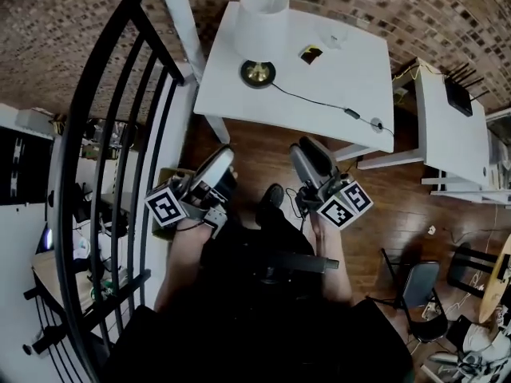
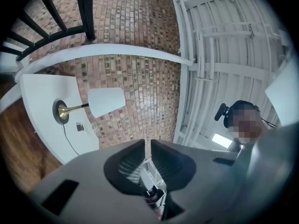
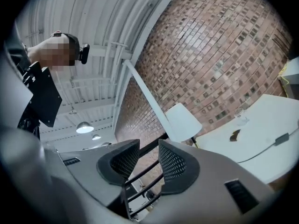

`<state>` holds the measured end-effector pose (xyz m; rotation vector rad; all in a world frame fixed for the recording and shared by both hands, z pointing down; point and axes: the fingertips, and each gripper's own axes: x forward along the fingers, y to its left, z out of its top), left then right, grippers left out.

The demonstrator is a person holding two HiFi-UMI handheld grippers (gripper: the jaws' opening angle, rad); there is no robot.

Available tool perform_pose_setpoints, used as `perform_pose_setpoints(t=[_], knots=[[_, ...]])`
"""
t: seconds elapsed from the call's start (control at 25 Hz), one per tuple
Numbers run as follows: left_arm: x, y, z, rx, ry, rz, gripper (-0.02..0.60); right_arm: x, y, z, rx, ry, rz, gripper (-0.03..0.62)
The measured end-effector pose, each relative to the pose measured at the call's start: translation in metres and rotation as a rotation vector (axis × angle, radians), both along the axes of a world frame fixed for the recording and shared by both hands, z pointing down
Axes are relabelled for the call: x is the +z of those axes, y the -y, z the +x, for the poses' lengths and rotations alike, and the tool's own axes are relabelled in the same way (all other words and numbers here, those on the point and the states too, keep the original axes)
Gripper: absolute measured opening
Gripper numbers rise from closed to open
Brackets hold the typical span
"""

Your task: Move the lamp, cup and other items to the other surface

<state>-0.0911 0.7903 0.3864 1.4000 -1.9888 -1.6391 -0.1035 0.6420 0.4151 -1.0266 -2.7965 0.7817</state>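
Note:
A lamp (image 1: pixel 263 22) with a white shade and a brass base stands on the white table (image 1: pixel 351 78) ahead of me, its black cord trailing right across the top. Beside it sit a small dark-and-gold item (image 1: pixel 310 53) and a clear cup (image 1: pixel 334 37). Both grippers hang near my body, well short of the table. My left gripper (image 1: pixel 215 168) (image 2: pixel 148 146) has a narrow gap between its jaws and holds nothing; the lamp (image 2: pixel 106 101) shows to its left. My right gripper (image 1: pixel 311 154) (image 3: pixel 148 149) is open and empty, with the lamp (image 3: pixel 183 122) and cup (image 3: pixel 240 118) beyond.
A second white surface (image 1: pixel 451 142) stands at the right with a black box (image 1: pixel 459 98) on it. A black curved railing (image 1: pixel 104 134) runs along my left. A brick wall backs the table. A folding chair (image 1: pixel 419 290) and clutter lie on the wood floor at lower right.

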Motion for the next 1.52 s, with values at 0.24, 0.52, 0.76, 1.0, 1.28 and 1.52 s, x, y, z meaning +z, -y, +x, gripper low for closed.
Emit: perform_pose_setpoints(t=[0.24,0.52,0.76,1.0,1.28,1.52], knots=[[-0.006,0.047,-0.048,-0.065,0.005,-0.035,0.046,0.011,0.039,-0.061,-0.072,0.0,0.024,0.147],[0.002,0.084,-0.07,-0.109,-0.033,-0.092,0.046,0.04,0.068,-0.094,-0.128,-0.029,0.041,0.147],[-0.007,0.109,-0.086,-0.098,-0.019,-0.132,0.046,0.052,0.083,-0.115,-0.133,-0.021,0.046,0.147],[-0.009,0.119,-0.104,-0.071,-0.014,-0.148,0.046,0.061,0.083,-0.141,-0.126,-0.001,0.094,0.147],[0.004,0.1,-0.144,-0.056,-0.021,-0.127,0.046,0.091,0.047,-0.181,-0.14,0.005,0.218,0.147],[0.003,0.073,-0.193,-0.033,-0.031,-0.11,0.046,0.12,0.01,-0.244,-0.109,0.021,0.343,0.147]])
